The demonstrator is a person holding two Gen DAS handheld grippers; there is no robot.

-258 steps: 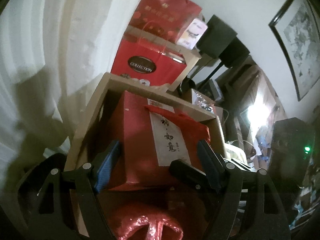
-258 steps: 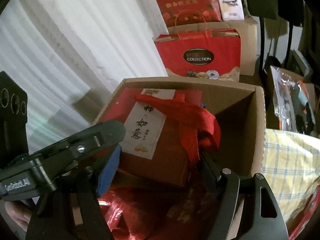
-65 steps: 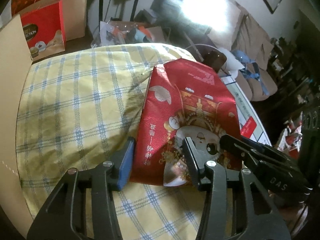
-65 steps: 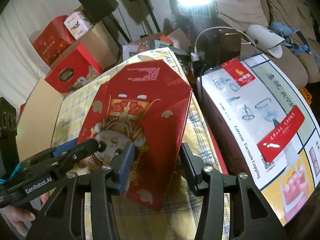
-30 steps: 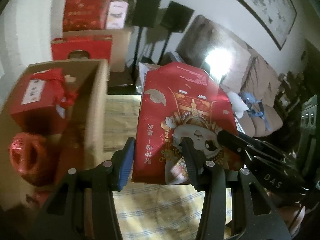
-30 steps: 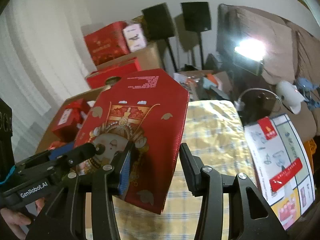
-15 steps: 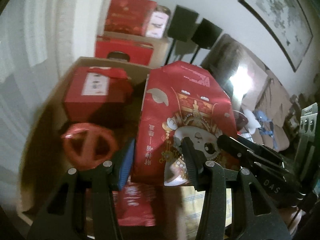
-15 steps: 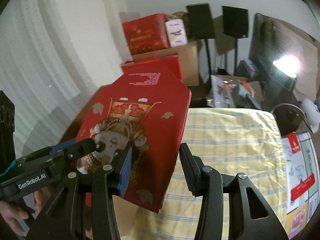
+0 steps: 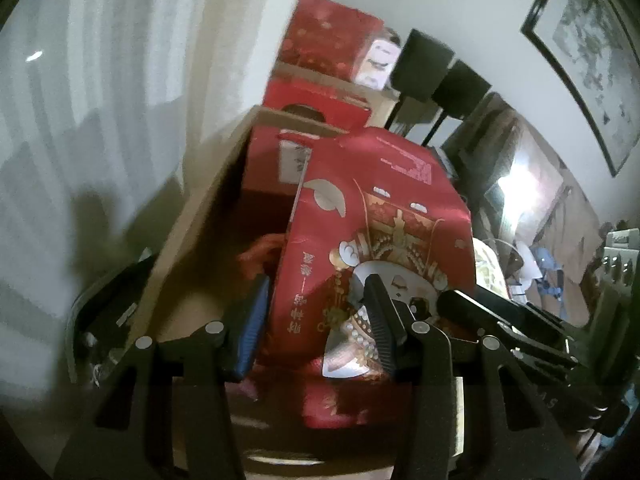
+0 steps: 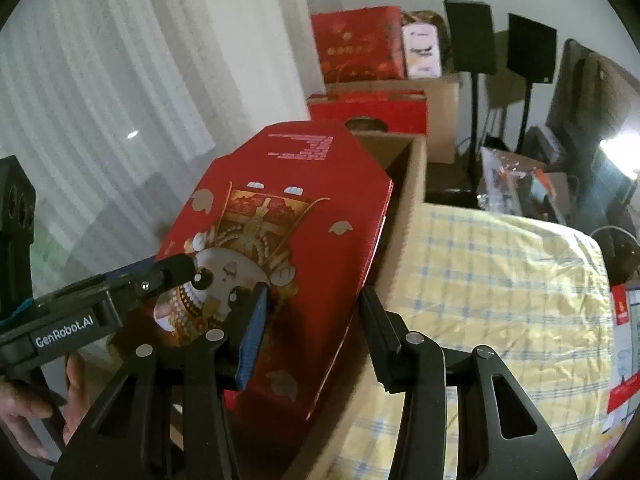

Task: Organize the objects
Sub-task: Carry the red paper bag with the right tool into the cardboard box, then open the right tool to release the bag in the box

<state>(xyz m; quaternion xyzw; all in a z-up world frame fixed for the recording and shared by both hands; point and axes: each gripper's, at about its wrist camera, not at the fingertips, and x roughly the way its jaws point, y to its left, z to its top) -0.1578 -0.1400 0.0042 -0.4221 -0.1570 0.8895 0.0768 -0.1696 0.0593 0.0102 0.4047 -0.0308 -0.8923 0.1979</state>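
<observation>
White curtains [image 10: 100, 80] hang behind an open cardboard box [image 10: 404, 184] beside a yellow checked cloth [image 10: 500, 280]. Both tongs, left [image 9: 316, 320] and right [image 10: 312, 328], clamp a red gift box [image 10: 288, 232], held tilted over the cardboard box.

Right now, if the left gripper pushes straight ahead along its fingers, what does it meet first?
Probably the contents of the cardboard box: the left gripper, clamped on the red gift box, points down into it, toward the red labelled box. Depth is unclear.
</observation>
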